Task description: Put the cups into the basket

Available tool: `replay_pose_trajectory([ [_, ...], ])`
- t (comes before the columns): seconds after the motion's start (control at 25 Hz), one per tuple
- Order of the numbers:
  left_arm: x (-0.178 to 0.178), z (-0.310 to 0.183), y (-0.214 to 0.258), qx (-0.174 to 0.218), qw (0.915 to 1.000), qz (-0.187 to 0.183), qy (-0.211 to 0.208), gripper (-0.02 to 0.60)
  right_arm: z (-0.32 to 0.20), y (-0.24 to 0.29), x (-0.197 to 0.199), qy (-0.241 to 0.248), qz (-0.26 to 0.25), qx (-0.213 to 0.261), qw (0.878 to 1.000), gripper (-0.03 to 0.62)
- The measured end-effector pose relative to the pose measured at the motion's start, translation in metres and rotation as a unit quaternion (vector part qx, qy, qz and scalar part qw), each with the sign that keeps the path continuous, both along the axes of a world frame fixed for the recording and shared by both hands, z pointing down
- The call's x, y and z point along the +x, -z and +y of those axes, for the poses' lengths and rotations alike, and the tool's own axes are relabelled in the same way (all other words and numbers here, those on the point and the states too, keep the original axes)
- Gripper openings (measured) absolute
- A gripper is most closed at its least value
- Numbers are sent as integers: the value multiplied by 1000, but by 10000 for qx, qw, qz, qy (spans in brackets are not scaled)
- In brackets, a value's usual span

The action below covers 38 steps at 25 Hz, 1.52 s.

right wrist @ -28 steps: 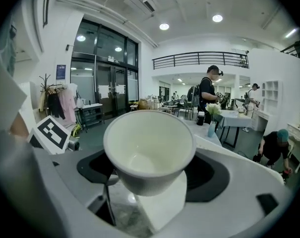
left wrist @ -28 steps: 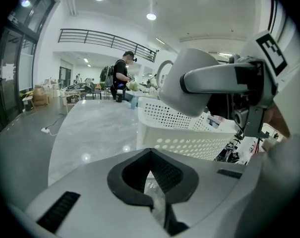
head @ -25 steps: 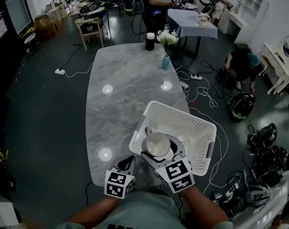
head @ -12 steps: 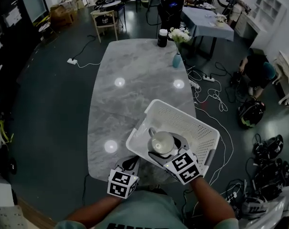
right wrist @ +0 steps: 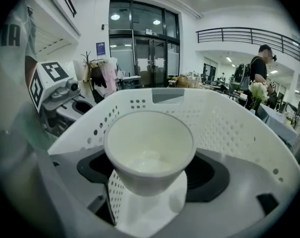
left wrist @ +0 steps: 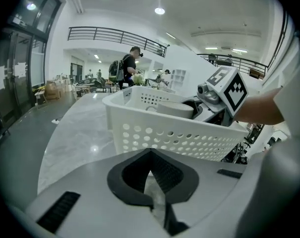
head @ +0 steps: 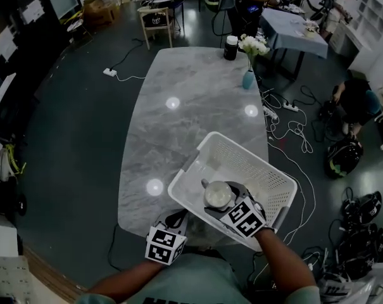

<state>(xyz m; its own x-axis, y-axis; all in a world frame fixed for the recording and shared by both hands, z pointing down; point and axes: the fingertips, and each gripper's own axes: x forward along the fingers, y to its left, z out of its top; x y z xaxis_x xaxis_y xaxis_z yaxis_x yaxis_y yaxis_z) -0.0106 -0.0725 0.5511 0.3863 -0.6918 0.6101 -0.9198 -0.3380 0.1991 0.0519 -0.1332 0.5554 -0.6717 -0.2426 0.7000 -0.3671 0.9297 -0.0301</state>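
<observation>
A white cup (head: 218, 194) sits upright between the jaws of my right gripper (head: 220, 201), inside the near-left part of the white perforated basket (head: 267, 170). In the right gripper view the cup (right wrist: 149, 150) fills the middle, with the right gripper (right wrist: 150, 175) shut on its lower body and the basket wall (right wrist: 224, 123) behind it. My left gripper (head: 176, 219) hangs just outside the basket's near-left corner, jaws closed on nothing. In the left gripper view the left gripper (left wrist: 152, 182) faces the basket side (left wrist: 164, 130), and the cup's rim (left wrist: 175, 109) shows above it.
The basket stands at the near right end of a grey marble table (head: 178, 132), partly over its edge. A blue vase with flowers (head: 249, 76) and a dark jar (head: 230, 47) stand at the far end. Cables and bags lie on the floor to the right.
My right gripper has carried the cup from the basket's near rim further in and lower. The left gripper stayed beside the basket's near corner.
</observation>
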Motion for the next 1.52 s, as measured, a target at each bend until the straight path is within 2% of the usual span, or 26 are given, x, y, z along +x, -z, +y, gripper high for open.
replay_pose_trajectory([
  [0.28,-4,-1,-11,-137,9998,-17,108,0,-2,-44,1,216,543,-173,9981,397],
  [0.64,-6,-7,-14,-174,9998,39,1,0,-2,-85,2,256,1132,-263,9929,397],
  [0.96,-4,-11,-15,-189,9996,88,-168,0,-3,-106,11,142,1489,-238,9885,397],
  [1.28,-11,-13,-13,-164,9994,99,-297,0,-5,-111,16,10,1539,-377,9874,398],
  [1.52,-12,-14,-13,-148,9990,96,-405,0,0,-119,32,70,1909,-517,9802,397],
])
